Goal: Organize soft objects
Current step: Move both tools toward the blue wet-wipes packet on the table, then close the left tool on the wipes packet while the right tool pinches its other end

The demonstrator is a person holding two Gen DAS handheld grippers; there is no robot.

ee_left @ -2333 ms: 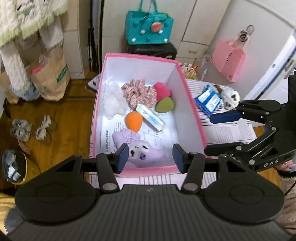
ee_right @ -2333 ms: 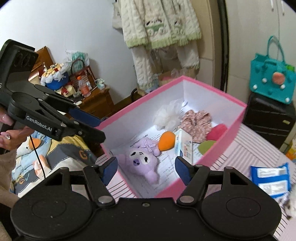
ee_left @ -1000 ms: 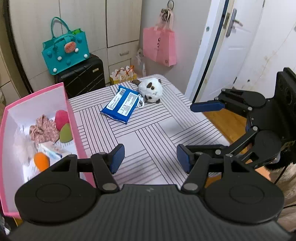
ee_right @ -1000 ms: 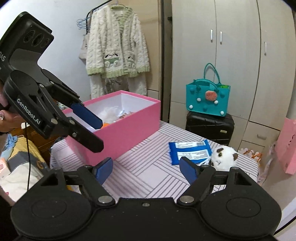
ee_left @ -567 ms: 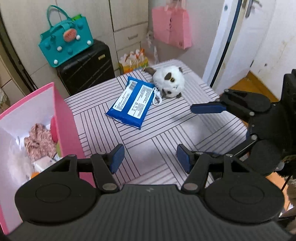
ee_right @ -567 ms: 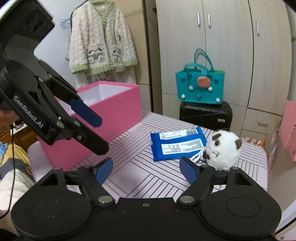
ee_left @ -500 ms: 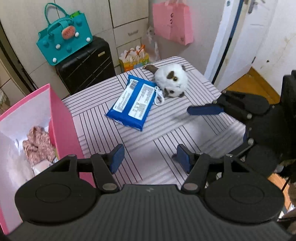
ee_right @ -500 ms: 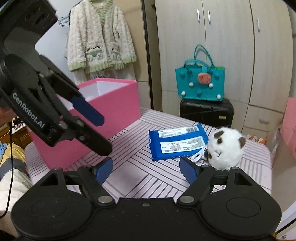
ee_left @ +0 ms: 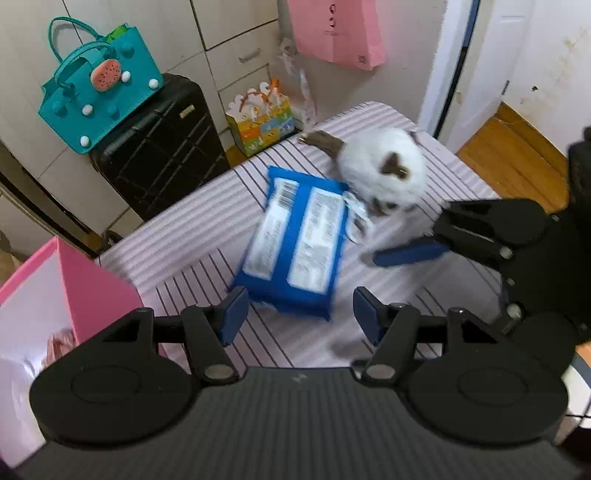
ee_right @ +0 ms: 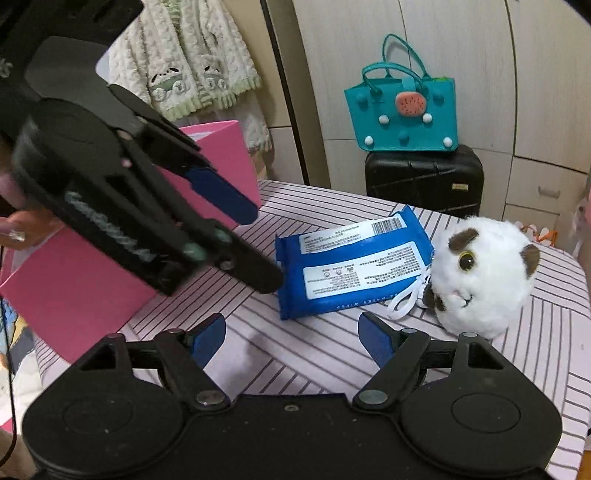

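Observation:
A blue wipes pack [ee_left: 295,240] [ee_right: 354,262] lies on the striped table [ee_left: 207,218] [ee_right: 303,354]. A round white plush with brown patches [ee_left: 384,173] [ee_right: 484,277] sits just beyond it, touching its far end. The pink box [ee_left: 92,288] [ee_right: 74,291] stands at the table's left, a floral cloth [ee_left: 61,343] showing inside. My left gripper [ee_left: 297,314] hovers open just short of the pack's near edge, empty. My right gripper [ee_right: 291,338] is open and empty, low over the table in front of the pack and plush. Each gripper shows in the other's view.
A teal handbag [ee_left: 96,92] [ee_right: 402,107] rests on a black suitcase [ee_left: 159,147] [ee_right: 424,177] behind the table. A pink bag [ee_left: 336,33] hangs on the wall, a small gift bag [ee_left: 262,118] stands on the floor. A knitted cardigan [ee_right: 184,62] hangs behind the box.
Both grippers swung from over the pink box to the table's right side and came down closer to the wipes pack and plush. Their openings look the same.

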